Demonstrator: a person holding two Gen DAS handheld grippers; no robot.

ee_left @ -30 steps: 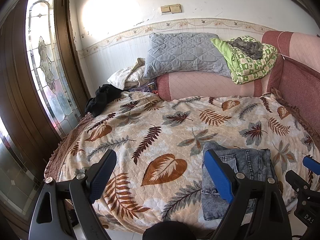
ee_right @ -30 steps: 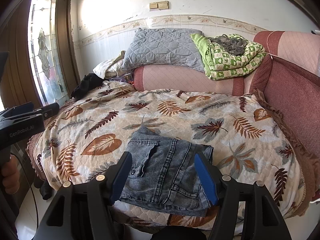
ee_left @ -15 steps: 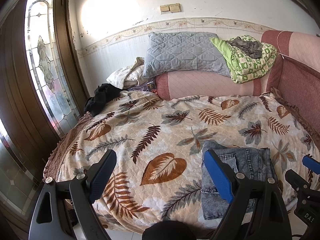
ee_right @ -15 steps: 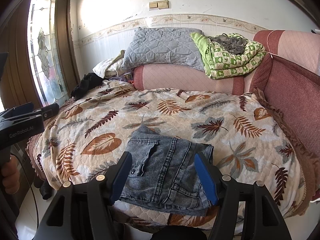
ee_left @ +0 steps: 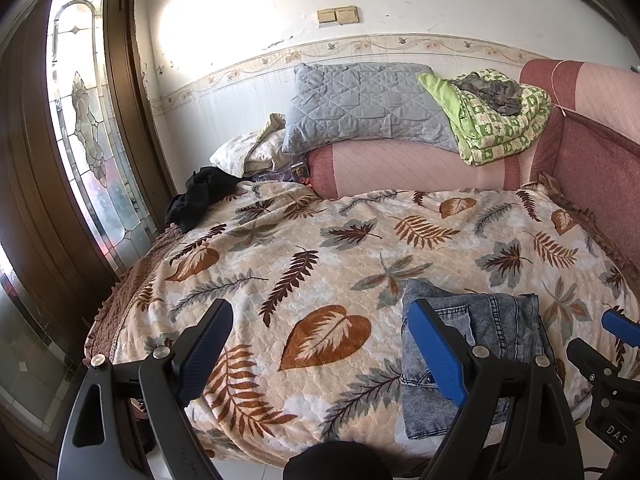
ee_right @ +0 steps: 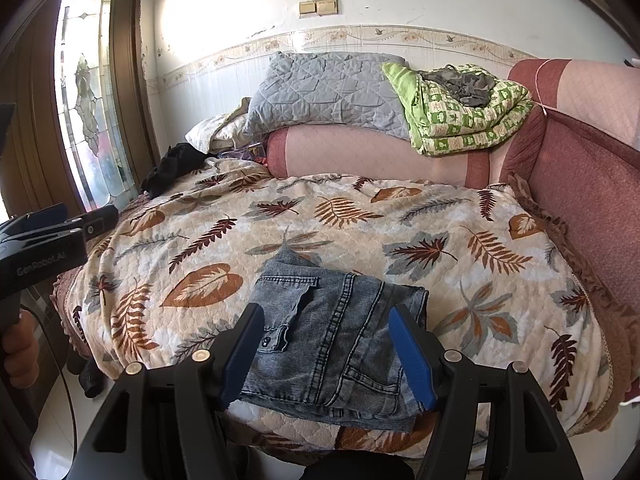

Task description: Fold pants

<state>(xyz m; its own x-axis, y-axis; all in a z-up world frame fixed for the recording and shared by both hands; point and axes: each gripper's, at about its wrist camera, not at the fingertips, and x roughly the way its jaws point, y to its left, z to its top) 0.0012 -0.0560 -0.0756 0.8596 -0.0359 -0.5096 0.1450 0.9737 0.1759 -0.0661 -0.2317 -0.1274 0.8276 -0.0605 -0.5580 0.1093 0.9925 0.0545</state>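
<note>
A pair of grey-blue denim pants [ee_right: 320, 292] lies folded into a compact rectangle near the front edge of the leaf-patterned bedspread [ee_right: 460, 248]. My right gripper [ee_right: 328, 314] hovers just in front of the pants, open, its blue pads framing them without touching. In the left wrist view the pants [ee_left: 496, 328] lie to the right of my left gripper [ee_left: 320, 308], which stands wide open over bare bedspread [ee_left: 280, 264]. The right gripper [ee_left: 618, 326] shows at that view's right edge. In the right wrist view the left gripper [ee_right: 60, 220] shows at far left, held by a hand [ee_right: 18, 352].
At the back lie a grey pillow [ee_right: 324, 88], a green patterned blanket [ee_right: 460, 116] and a pink bolster [ee_right: 360, 152]. A black garment [ee_right: 172, 168] sits at the back left corner. A glass-panelled wooden door [ee_left: 84, 152] stands left; a red padded backrest [ee_right: 580, 184] runs along the right.
</note>
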